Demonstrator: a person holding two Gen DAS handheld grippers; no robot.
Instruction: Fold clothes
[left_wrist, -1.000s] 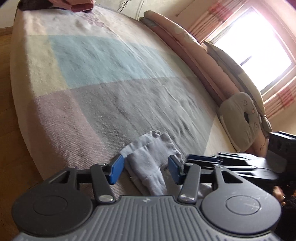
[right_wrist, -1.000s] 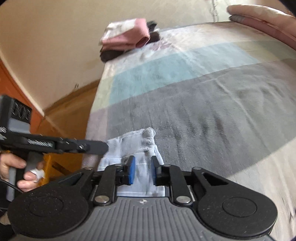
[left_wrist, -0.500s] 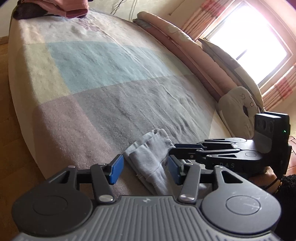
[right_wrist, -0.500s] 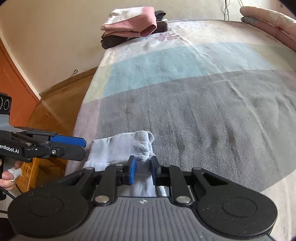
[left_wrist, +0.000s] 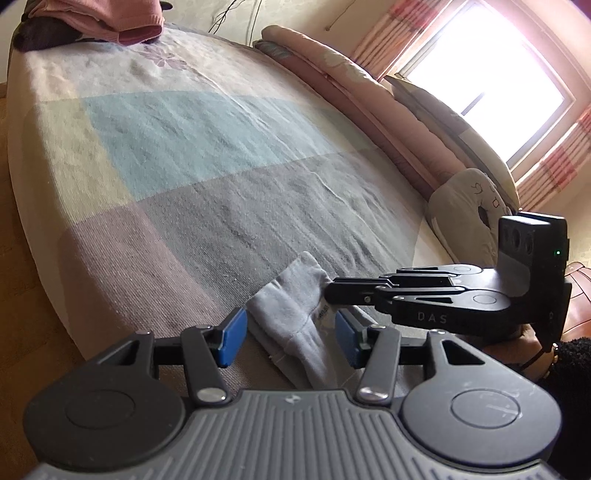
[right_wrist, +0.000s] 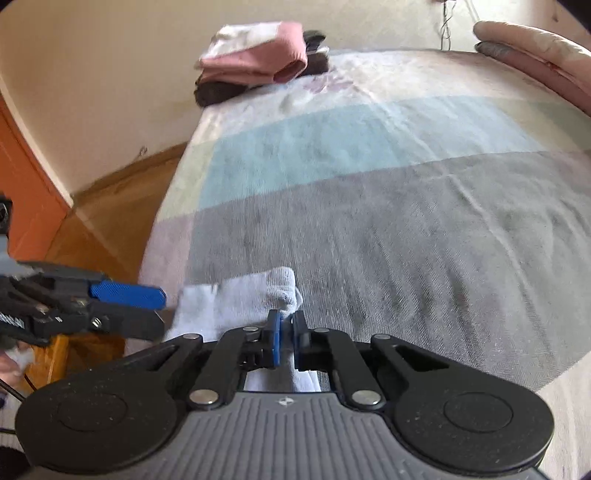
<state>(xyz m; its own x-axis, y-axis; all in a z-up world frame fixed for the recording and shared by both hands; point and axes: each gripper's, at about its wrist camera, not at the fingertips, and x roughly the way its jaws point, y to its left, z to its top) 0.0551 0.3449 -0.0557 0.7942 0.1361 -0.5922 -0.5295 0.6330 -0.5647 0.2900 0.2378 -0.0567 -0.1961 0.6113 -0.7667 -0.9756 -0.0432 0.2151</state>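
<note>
Right wrist view: right tongs (right_wrist: 286, 334) clamped on a pale blue garment (right_wrist: 240, 295) lying near the bed (right_wrist: 406, 221) edge; left tongs (left_wrist: 288, 338) spread apart around it. Soft, light and limp, it looks best pinched at corners or hems.

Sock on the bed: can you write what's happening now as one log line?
step: folding | right gripper: shut on pale blue sock | left gripper: open around it | folded pile: far corner
</note>
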